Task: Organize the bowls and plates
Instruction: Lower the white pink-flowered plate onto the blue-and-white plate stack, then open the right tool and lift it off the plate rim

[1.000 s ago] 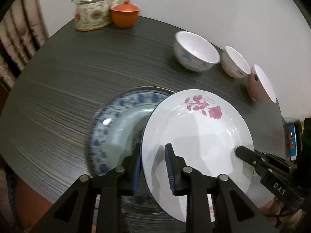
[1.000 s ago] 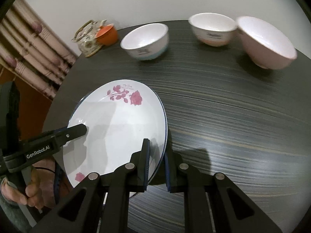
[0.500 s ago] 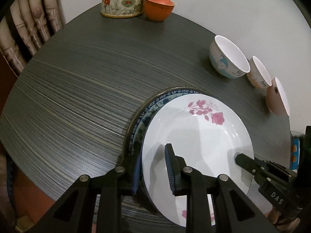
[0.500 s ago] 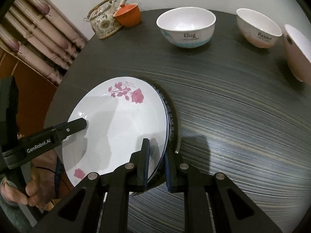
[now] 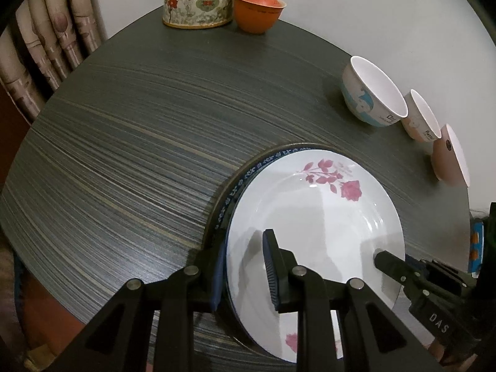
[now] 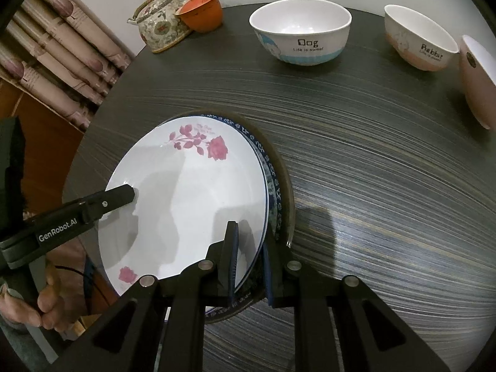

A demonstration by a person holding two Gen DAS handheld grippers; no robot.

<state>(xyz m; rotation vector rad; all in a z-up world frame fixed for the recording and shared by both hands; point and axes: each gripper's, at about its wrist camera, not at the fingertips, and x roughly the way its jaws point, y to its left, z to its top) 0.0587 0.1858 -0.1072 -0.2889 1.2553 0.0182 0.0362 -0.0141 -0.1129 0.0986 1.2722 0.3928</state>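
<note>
A white plate with pink roses (image 5: pixel 310 217) (image 6: pixel 192 192) lies almost squarely over a blue patterned plate (image 5: pixel 245 176) (image 6: pixel 272 179) on the dark round table (image 5: pixel 124 124). My left gripper (image 5: pixel 245 272) is shut on the white plate's near left rim, and its fingertip also shows in the right wrist view. My right gripper (image 6: pixel 249 266) is shut on the same plate's near right rim. Only a crescent of the blue plate's rim shows. Whether the white plate rests fully on it I cannot tell.
Three bowls stand along the far right edge: a Dog bowl (image 6: pixel 300 37), a Rabbit bowl (image 6: pixel 418 43) and a pink bowl (image 6: pixel 477 80). A floral teapot (image 5: pixel 198 3) and an orange lidded cup (image 5: pixel 259 9) sit at the back. Curtains (image 5: pixel 40 46) hang left. A hand (image 6: pixel 31 303) holds the left gripper.
Both grippers carried the white rose plate sideways and down over the blue plate. The blue plate was widely exposed before; now only its rim shows.
</note>
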